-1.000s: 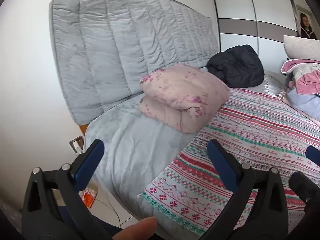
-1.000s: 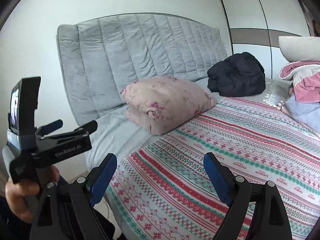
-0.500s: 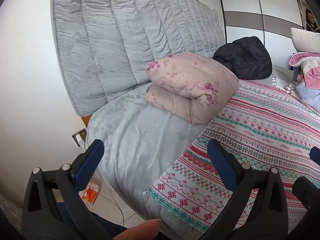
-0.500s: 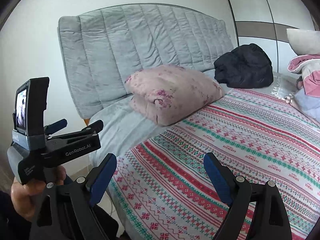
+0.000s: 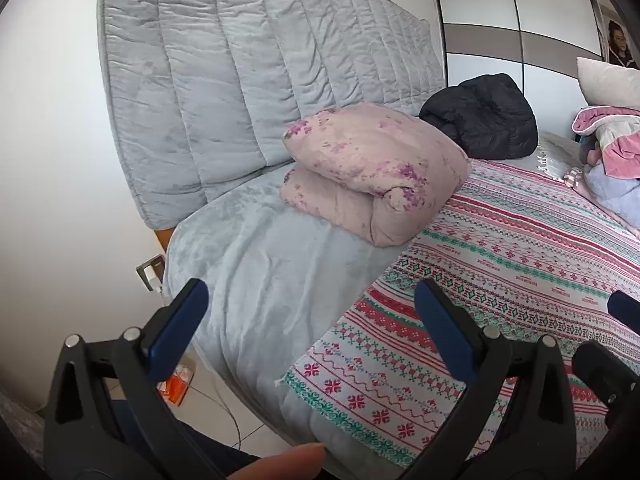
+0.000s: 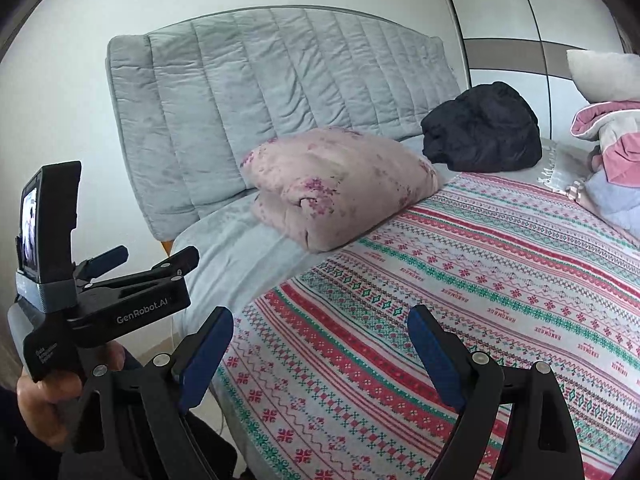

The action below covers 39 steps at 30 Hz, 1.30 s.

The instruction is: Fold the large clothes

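- Since the earlier frames both wrist views have shifted slightly: the folded pink bundle sits a little lower and nearer centre in the left view, and the wardrobe has slid toward the right edge; nothing on the bed itself has been disturbed.
- Folded pink floral quilted garment or comforter: thick, puffy, pale pink with scattered purple-magenta flower prints, doubled over into a squat bundle with a rolled fold facing the camera. It lies on the bed near the padded grey velvet headboard, half on the grey plush bedcover, half on the striped red, green and white patterned blanket.
- Black puffy jacket: crumpled in a heap further along the headboard, apart from the pink bundle.
- Heap of pink, white and lilac clothes at the far right edge of the bed, partly cut off.
- White and grey sliding wardrobe behind.
- Left gripper: blue-padded fingers spread wide, nothing between them, above the bed's near corner. A fingertip shows at the bottom edge.
- Right gripper: fingers wide apart, empty, over the patterned blanket. The left gripper's body shows in this view at left, held by a hand.
- Orange packet on the tiled floor beside the bed.
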Tool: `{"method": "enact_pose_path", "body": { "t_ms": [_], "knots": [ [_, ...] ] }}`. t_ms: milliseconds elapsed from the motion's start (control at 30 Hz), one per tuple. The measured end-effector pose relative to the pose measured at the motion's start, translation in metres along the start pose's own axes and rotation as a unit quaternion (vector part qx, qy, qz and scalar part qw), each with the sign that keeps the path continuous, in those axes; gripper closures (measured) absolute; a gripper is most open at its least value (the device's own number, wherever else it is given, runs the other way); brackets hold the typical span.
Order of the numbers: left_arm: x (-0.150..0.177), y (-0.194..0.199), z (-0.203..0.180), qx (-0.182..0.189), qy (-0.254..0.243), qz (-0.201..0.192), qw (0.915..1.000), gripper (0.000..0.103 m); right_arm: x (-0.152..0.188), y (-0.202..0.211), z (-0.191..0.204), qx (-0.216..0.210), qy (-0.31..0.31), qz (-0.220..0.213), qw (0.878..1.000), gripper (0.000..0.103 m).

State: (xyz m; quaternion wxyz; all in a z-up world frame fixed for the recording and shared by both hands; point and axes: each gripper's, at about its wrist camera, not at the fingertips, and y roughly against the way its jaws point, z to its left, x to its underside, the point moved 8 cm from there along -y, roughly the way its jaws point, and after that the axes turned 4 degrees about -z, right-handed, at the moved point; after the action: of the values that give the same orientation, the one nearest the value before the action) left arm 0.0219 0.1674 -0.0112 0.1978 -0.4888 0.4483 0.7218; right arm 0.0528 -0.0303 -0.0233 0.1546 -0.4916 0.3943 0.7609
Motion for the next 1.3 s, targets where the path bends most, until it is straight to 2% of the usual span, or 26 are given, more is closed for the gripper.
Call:
{"method": "enact_pose_path", "body": {
  "t_ms": [1300],
  "knots": [
    [0.0045,0.0015,-0.0103,0.016,-0.01,0.0,0.9998,0.001,0.0023,-0.0044,0.002,-0.007,0.001,0.004,1.0,0.013]
  ]
}}
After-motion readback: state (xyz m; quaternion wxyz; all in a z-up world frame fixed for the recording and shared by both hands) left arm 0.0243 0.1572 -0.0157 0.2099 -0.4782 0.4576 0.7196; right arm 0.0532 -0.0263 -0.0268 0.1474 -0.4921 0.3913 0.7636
